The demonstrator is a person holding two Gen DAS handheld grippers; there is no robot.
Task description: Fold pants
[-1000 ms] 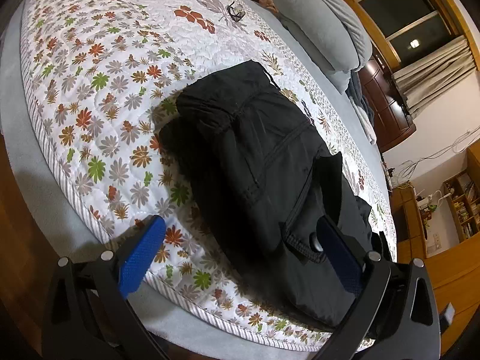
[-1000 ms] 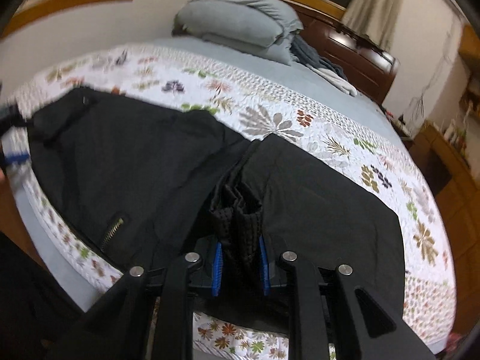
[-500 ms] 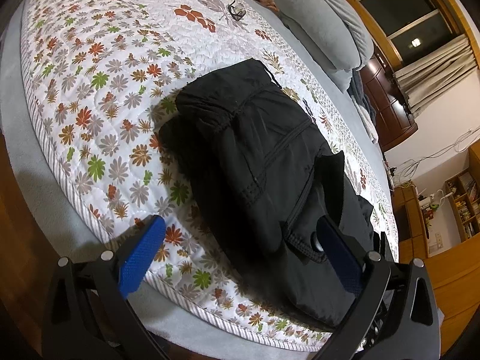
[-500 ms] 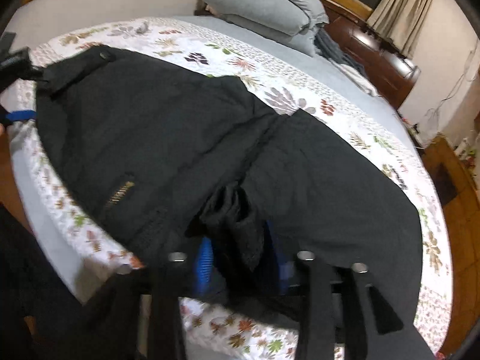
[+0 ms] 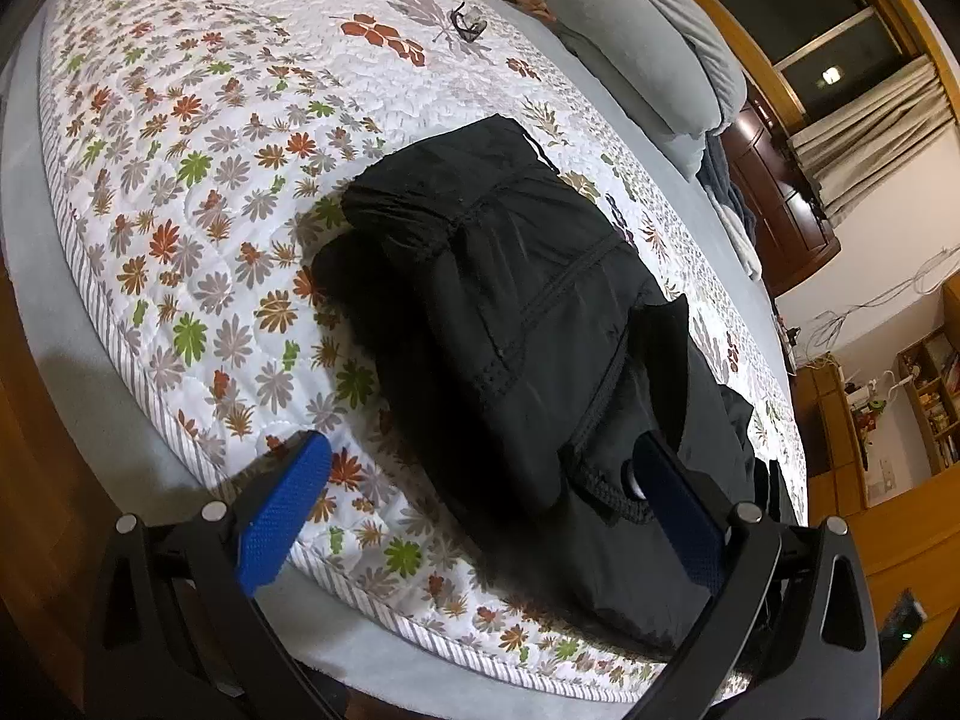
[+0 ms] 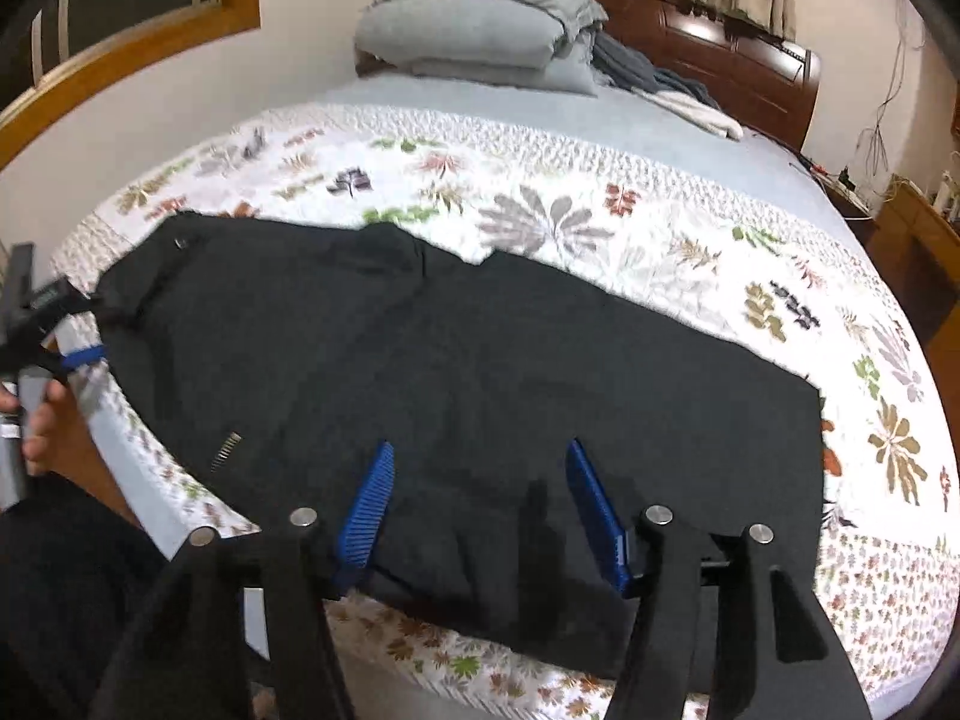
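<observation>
Black pants (image 6: 480, 372) spread flat beyond the right gripper (image 6: 480, 504), jaws opening, nothing pinched, left gripper (image 5: 474, 480) held wide, waistband beside one pad.

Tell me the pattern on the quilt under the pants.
The quilt is white with a leaf print in orange, green and grey, clearest in the left wrist view.

Pants (image 6: 480, 372): I see them across the middle of the frame, on the quilt (image 6: 600, 192).
Pillow (image 6: 474, 36): top centre, behind the quilt.
Headboard (image 6: 732, 60): upper right.
</observation>
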